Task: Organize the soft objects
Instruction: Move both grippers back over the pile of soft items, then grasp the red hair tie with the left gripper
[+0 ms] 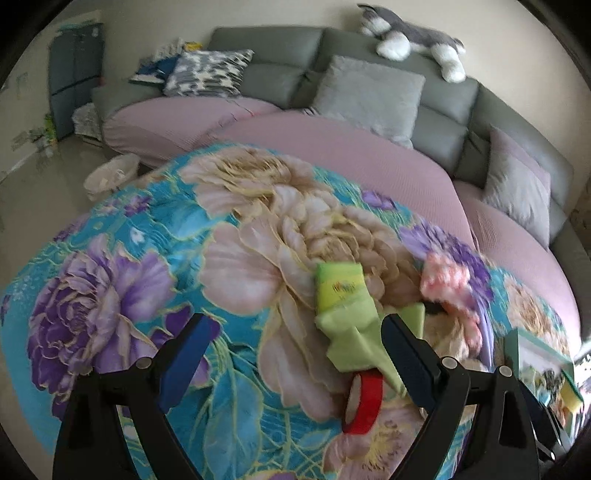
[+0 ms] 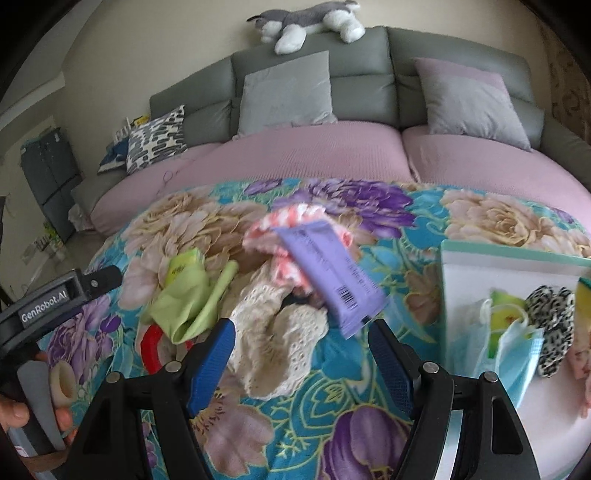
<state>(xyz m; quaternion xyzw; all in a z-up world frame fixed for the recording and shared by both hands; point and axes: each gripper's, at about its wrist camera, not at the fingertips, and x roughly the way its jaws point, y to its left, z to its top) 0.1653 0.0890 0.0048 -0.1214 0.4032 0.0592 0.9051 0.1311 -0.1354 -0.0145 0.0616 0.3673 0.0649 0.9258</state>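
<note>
On the floral blanket lies a heap of soft things: a cream lace cloth, a purple packet, a pink-and-white knit piece and a light green cloth. My right gripper stands open just above the near edge of the lace cloth, touching nothing. In the left wrist view my left gripper is open over the blanket. The green cloth lies against its right finger, and a red tape ring lies beside that finger.
A white bin at the right holds a blue face mask and a leopard-print scrunchie. The grey sofa behind carries pillows and a plush dog. A person's hand holds the left gripper's handle at the far left.
</note>
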